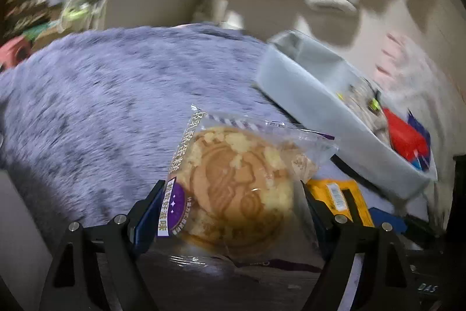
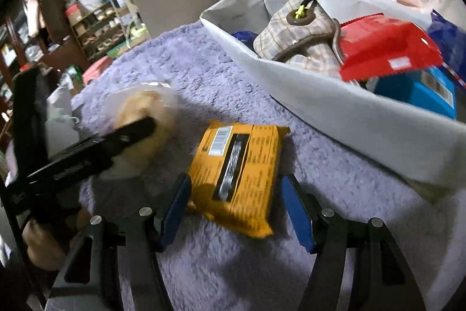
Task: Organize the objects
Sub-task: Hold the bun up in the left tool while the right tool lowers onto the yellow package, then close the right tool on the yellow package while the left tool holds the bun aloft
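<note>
My left tool [image 1: 230, 191] grips wrapped cake [image 1: 233, 182] above purple rug [image 1: 102, 107]. Right tool [image 2: 233, 206] open around yellow pack [image 2: 236, 174]. Grey bin [image 2: 320, 107] approx. 4 items in; 2 left.

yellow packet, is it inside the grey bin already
No, the yellow packet lies on the purple rug, outside the grey bin.

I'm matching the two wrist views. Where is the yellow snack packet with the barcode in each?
Left wrist: yellow snack packet at lower right, partly hidden behind the wrapped cake.
Right wrist: yellow snack packet at lower centre, on the purple rug.
Shared landmark: grey fabric bin.
</note>
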A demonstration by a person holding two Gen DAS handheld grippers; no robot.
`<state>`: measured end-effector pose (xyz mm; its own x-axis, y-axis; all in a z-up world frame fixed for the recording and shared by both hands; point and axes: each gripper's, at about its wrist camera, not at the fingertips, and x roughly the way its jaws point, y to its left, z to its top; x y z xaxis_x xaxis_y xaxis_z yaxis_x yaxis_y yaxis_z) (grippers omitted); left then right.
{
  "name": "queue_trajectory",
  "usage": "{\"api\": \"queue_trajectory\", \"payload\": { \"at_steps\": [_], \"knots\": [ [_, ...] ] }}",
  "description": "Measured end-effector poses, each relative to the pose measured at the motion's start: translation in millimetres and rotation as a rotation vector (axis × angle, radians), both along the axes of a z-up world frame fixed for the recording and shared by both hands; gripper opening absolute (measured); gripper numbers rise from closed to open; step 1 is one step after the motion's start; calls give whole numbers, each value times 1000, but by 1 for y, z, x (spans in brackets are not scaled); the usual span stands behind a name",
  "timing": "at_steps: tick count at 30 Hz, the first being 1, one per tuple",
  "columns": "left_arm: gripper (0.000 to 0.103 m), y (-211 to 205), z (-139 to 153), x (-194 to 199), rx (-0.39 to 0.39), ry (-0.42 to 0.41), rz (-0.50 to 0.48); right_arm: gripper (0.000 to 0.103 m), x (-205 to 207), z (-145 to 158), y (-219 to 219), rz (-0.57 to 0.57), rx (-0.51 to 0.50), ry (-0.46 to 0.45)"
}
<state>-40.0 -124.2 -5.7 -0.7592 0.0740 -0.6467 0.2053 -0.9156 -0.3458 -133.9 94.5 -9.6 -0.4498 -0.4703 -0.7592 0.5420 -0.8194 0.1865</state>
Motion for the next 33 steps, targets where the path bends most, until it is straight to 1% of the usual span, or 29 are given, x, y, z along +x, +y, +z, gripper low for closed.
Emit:
{"api": "queue_trajectory", "payload": {
  "at_steps": [1,2,3,4,5,6,8,9,12,14,16,18,19,21,24,26,27,28,30,33],
  "knots": [
    [84,-1,-3,-3,23,-10,-12,64,-3,-1,-6,-18,16,-2],
    [85,-1,-4,-4,23,-16,-16,66,-7,-4,-11,-24,40,-10],
    [85,0,-3,-5,16,-17,-17,73,-10,-9,-15,-13,47,-26],
    [85,1,-3,-5,13,-13,-22,76,-13,-14,-16,-5,34,-43],
    [85,1,-3,-4,27,-5,-32,76,-12,-17,-14,-11,17,-44],
    [85,-2,-4,-7,56,8,-45,76,-10,-18,-11,-17,-3,-32],
    [85,-8,-4,-4,130,49,-66,78,0,-19,-9,7,-6,-7],
    [85,-10,-4,-3,154,62,-69,79,3,-20,-11,25,10,-2],
    [85,-8,-4,-4,167,71,-67,82,15,-24,-29,70,104,57],
    [85,-5,-3,-5,147,70,-69,83,17,-27,-33,80,133,74],
    [86,-2,0,-4,128,75,-77,82,17,-29,-32,74,119,68],
    [86,5,6,-3,80,82,-80,78,14,-28,-24,58,104,69],
    [86,7,9,-1,58,85,-81,78,13,-27,-19,51,101,71],
    [86,15,18,4,-7,114,-78,78,11,-28,-16,47,87,63],
    [86,29,36,16,-98,198,-91,78,11,-28,-13,48,76,56],
    [86,38,48,24,-159,250,-113,78,11,-28,-12,48,75,55],
    [86,41,53,25,-178,262,-130,78,11,-28,-11,49,71,54],
    [86,42,58,26,-190,263,-154,78,11,-28,-11,49,68,52],
    [86,39,60,26,-178,242,-167,78,10,-28,-8,52,57,46],
    [86,29,45,19,-101,144,-164,78,10,-28,-5,57,52,44]
  ]
}}
